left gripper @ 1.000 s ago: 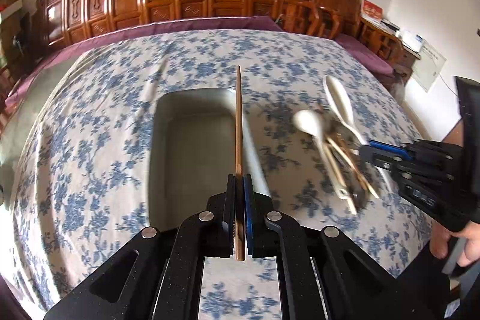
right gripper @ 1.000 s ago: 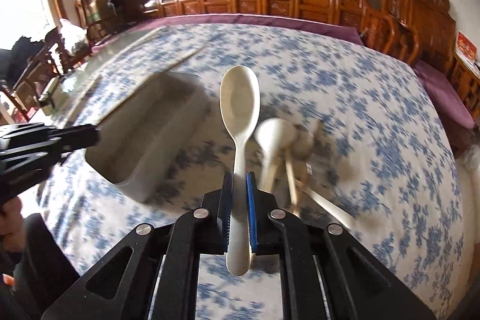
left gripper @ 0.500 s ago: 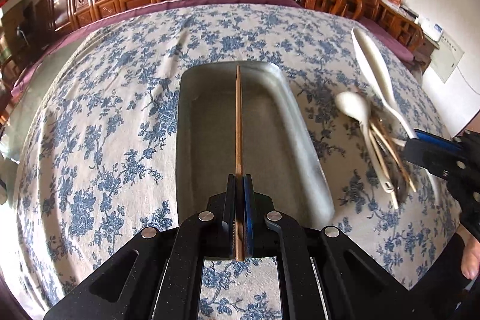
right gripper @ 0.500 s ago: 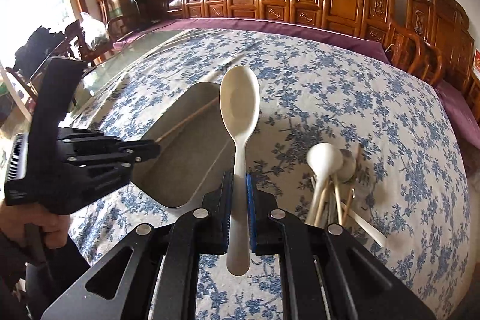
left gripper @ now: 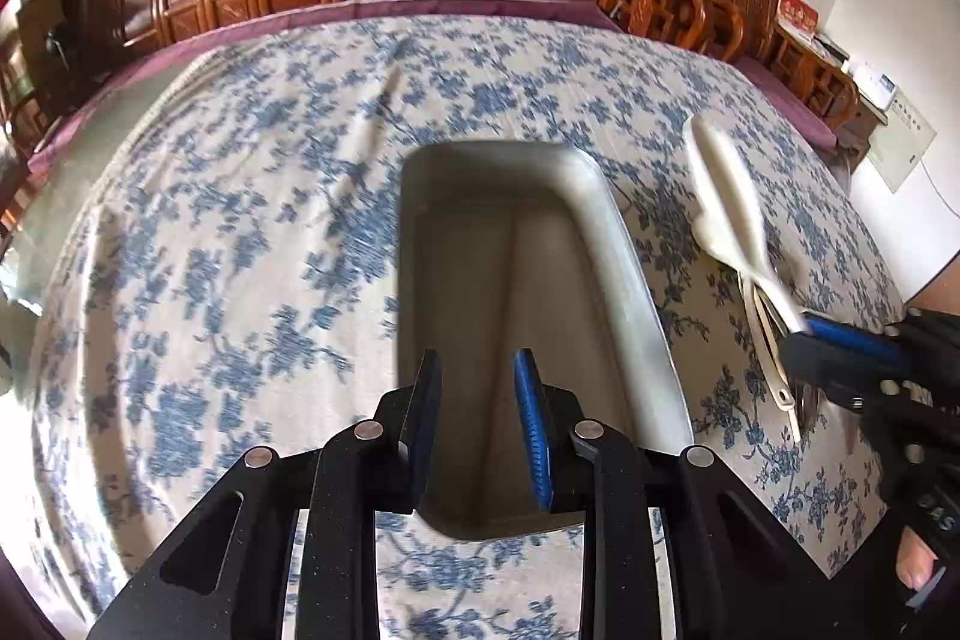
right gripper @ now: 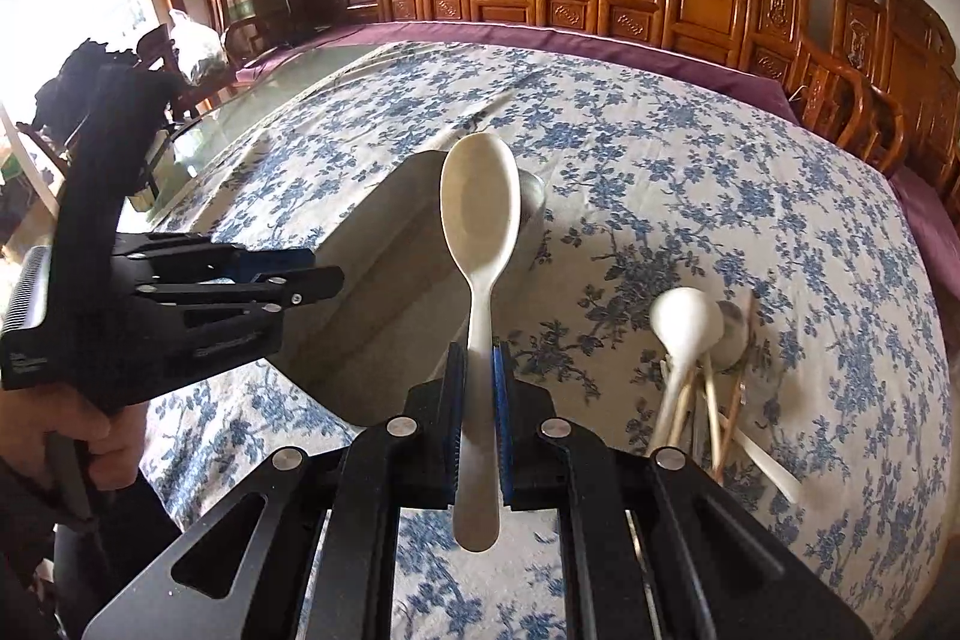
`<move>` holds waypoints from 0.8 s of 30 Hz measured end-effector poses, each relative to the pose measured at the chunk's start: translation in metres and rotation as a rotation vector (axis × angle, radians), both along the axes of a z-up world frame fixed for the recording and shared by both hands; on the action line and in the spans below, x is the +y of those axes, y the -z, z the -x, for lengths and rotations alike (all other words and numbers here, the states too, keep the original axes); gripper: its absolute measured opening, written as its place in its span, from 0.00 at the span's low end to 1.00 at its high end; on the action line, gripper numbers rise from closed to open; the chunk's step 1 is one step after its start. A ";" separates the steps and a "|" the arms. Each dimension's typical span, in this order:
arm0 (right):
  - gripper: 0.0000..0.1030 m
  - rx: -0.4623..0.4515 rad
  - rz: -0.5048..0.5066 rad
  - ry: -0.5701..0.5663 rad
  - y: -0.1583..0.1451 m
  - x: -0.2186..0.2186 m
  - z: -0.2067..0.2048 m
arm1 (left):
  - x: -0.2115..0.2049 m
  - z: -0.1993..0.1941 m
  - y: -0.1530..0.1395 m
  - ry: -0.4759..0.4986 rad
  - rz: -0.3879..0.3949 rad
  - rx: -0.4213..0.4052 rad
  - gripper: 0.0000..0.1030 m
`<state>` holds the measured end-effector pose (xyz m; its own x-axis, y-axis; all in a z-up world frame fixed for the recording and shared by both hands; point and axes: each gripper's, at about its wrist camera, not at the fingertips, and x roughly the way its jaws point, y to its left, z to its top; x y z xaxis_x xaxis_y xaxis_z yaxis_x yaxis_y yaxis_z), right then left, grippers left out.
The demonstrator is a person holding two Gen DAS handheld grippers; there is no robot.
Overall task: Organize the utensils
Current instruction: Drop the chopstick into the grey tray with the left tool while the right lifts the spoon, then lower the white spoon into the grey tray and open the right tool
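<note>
Cream spoon (right gripper: 480,244) clamped in right claw (right gripper: 478,400); left claw (left gripper: 474,424) opening, empty, over tray (left gripper: 636,292).

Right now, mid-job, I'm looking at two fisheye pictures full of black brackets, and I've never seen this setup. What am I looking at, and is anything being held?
There is no robot arm. A person holds a two-fingered tool in each hand, and a camera on each one looks along its fingers. One picture comes from the left tool. Its jaws are opening with nothing between them, over a grey tray. The other comes from the right tool, which is shut on the handle of a white spoon. The tray sits on a blue-flowered tablecloth. A pile of spoons and sticks lies to its right.
</note>
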<state>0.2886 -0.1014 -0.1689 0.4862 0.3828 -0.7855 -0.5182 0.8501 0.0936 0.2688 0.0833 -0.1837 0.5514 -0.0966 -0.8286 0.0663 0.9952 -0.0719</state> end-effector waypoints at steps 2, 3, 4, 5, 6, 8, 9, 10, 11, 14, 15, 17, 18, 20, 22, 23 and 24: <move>0.11 0.003 -0.004 -0.008 0.001 0.009 -0.002 | 0.007 0.002 -0.005 -0.010 -0.002 -0.010 0.23; 0.11 0.006 -0.007 -0.012 0.002 0.014 -0.003 | 0.010 0.003 -0.007 -0.014 -0.001 -0.013 0.23; 0.11 0.009 -0.013 -0.015 0.002 0.019 -0.004 | 0.014 0.004 -0.010 -0.021 -0.004 -0.018 0.23; 0.11 0.014 -0.018 -0.016 0.003 0.023 -0.006 | 0.018 0.005 -0.011 -0.025 -0.007 -0.022 0.23; 0.11 0.021 -0.024 -0.017 0.005 0.028 -0.008 | 0.021 0.006 -0.012 -0.028 -0.010 -0.026 0.23; 0.11 0.030 -0.031 -0.018 0.008 0.036 -0.013 | 0.026 0.008 -0.014 -0.034 -0.017 -0.031 0.23; 0.11 0.040 -0.035 -0.018 0.011 0.041 -0.016 | 0.029 0.009 -0.015 -0.038 -0.016 -0.032 0.23; 0.11 0.051 -0.038 -0.017 0.014 0.044 -0.020 | 0.033 0.009 -0.015 -0.044 -0.016 -0.031 0.23; 0.11 0.059 -0.039 -0.016 0.017 0.048 -0.023 | 0.036 0.010 -0.014 -0.048 -0.016 -0.030 0.23; 0.11 0.086 -0.041 -0.011 0.025 0.058 -0.031 | 0.044 0.013 -0.013 -0.057 -0.020 -0.025 0.23; 0.11 0.095 -0.042 -0.007 0.028 0.062 -0.035 | 0.046 0.014 -0.013 -0.059 -0.021 -0.025 0.23; 0.11 0.110 -0.043 -0.001 0.033 0.066 -0.040 | 0.049 0.015 -0.013 -0.062 -0.021 -0.022 0.23; 0.11 0.117 -0.044 0.001 0.035 0.068 -0.042 | 0.050 0.016 -0.014 -0.063 -0.022 -0.023 0.23; 0.11 0.135 -0.046 0.005 0.041 0.071 -0.046 | 0.052 0.018 -0.015 -0.063 -0.022 -0.025 0.23; 0.11 0.140 -0.040 0.007 0.046 0.075 -0.050 | 0.052 0.020 -0.018 -0.061 -0.025 -0.027 0.23; 0.11 0.142 -0.038 0.008 0.049 0.076 -0.051 | 0.052 0.022 -0.020 -0.059 -0.025 -0.030 0.23; 0.11 0.146 -0.036 0.010 0.051 0.077 -0.052 | 0.051 0.024 -0.021 -0.058 -0.025 -0.031 0.23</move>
